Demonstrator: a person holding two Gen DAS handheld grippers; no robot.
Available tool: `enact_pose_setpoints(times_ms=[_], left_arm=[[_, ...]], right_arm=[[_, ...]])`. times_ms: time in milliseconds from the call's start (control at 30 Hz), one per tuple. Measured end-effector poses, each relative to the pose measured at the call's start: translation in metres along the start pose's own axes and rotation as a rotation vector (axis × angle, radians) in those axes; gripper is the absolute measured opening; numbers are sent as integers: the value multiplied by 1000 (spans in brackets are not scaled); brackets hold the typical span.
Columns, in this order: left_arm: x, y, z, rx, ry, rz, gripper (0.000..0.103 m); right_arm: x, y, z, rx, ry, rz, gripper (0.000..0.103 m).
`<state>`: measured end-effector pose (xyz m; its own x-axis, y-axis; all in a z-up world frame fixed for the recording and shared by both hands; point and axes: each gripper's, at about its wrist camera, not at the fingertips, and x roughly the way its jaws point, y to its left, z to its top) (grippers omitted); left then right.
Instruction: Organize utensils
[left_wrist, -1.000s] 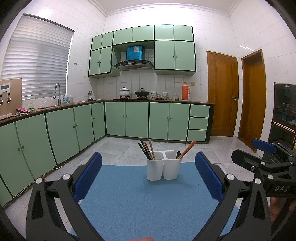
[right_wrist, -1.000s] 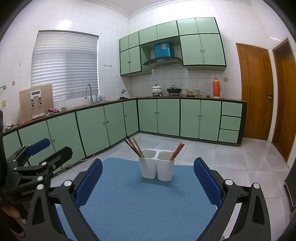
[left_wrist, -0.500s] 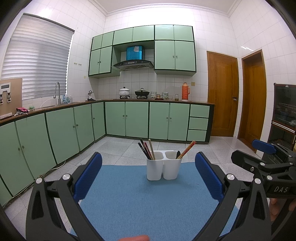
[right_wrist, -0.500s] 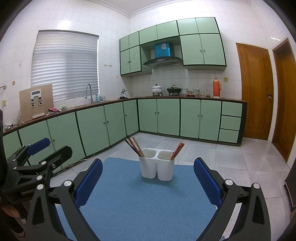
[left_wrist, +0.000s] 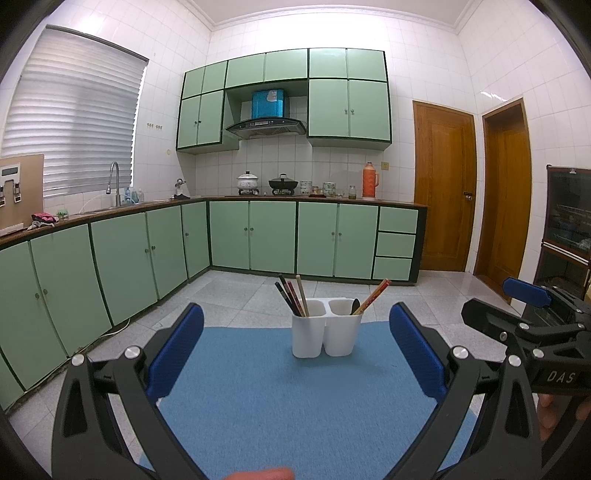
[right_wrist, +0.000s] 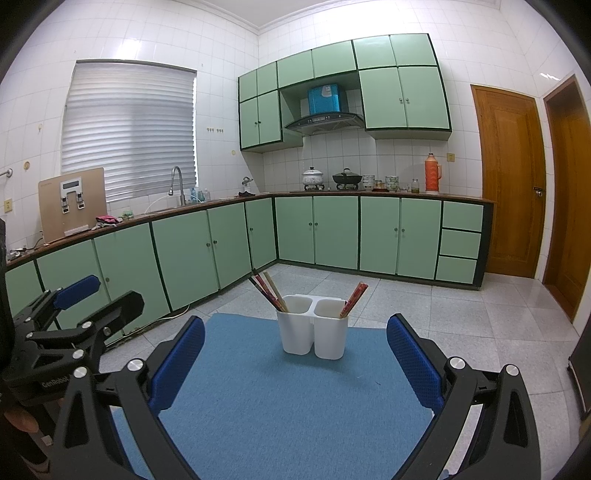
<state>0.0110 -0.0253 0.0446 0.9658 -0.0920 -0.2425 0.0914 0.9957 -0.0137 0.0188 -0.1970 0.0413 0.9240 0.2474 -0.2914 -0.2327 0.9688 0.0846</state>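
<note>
White moulded plastic forms the two-compartment utensil holder (left_wrist: 326, 334), which stands upright on the far part of a blue felt-like mat (left_wrist: 280, 406) covering the work surface. Its walls are smooth, slightly tapered and round-cornered, with the two cups joined at the rim.

Contents: the left compartment holds a bundle of slim chopsticks (left_wrist: 291, 297), dark, red and pale wood in colour, leaning to the left. The right compartment holds a red patterned pair of chopsticks (left_wrist: 373, 297) leaning right and, in the left wrist view, a dark rounded spoon-like tip (left_wrist: 355, 306); its material cannot be determined.

Progress: judging by this layout, sorting appears largely or wholly complete. No loose utensil is visible on the mat, apart from an indistinct orange-pink shape (left_wrist: 264, 473) at the near edge of the left wrist view, which cannot be identified.

The left gripper (left_wrist: 295, 363) is spread wide with nothing between its blue textured pads, and sits near and well apart from the holder. The right gripper (right_wrist: 295, 363) is likewise spread wide and carries nothing, at a similar stand-off. Both frames are black rigid plastic with bright metal screws.

Surroundings: glossy pale floor tiles (right_wrist: 461, 314) and green cabinets (right_wrist: 332, 229) lie beyond.
</note>
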Motion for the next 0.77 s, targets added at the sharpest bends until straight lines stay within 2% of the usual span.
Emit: enact_pose_setpoints(times_ms=[767], left_arm=[[3, 1, -1, -12, 12, 0, 98]], right_arm=[[0, -1, -2, 4, -1, -1, 97]])
